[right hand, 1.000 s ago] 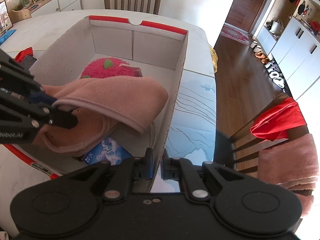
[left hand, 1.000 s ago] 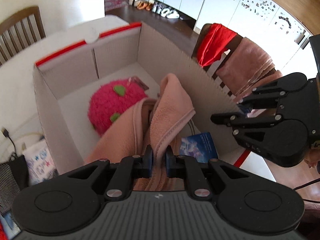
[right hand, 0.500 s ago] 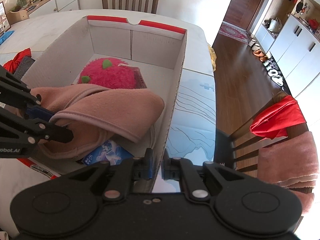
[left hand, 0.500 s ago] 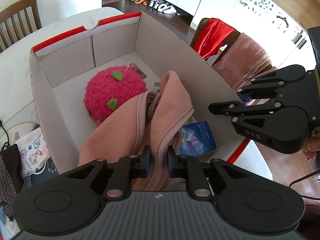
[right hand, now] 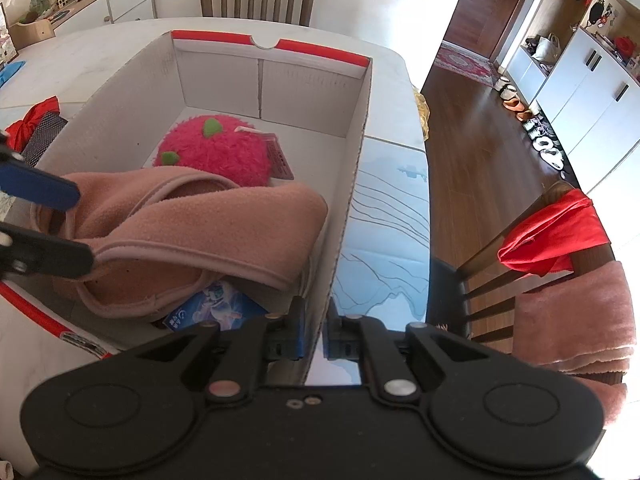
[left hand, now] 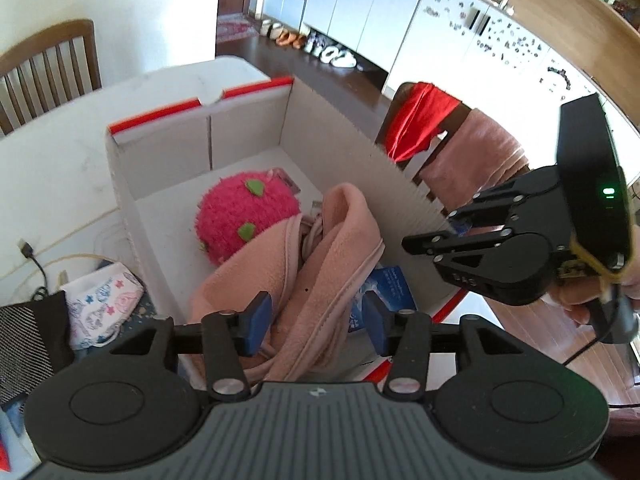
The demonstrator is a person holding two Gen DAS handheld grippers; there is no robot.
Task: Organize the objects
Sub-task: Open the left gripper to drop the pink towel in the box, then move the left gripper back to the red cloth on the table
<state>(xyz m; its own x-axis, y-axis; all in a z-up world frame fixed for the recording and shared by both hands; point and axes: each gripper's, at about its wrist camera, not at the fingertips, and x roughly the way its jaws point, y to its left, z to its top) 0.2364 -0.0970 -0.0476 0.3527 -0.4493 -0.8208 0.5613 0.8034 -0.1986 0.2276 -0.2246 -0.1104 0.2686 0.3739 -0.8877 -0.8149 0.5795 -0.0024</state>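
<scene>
Left tongs (left hand: 316, 318) now opening off fleece (left hand: 320, 256).

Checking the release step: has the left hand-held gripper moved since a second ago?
Yes. The left hand-held gripper has pulled back from the cardboard box, whose far wall now looks smaller, and its jaws are opening off the pink fleece.

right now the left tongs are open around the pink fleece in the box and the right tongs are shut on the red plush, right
Not quite. The right tongs are shut on the box wall, not the red plush, as the right wrist view shows. The left tongs are opening around the pink fleece.
</scene>
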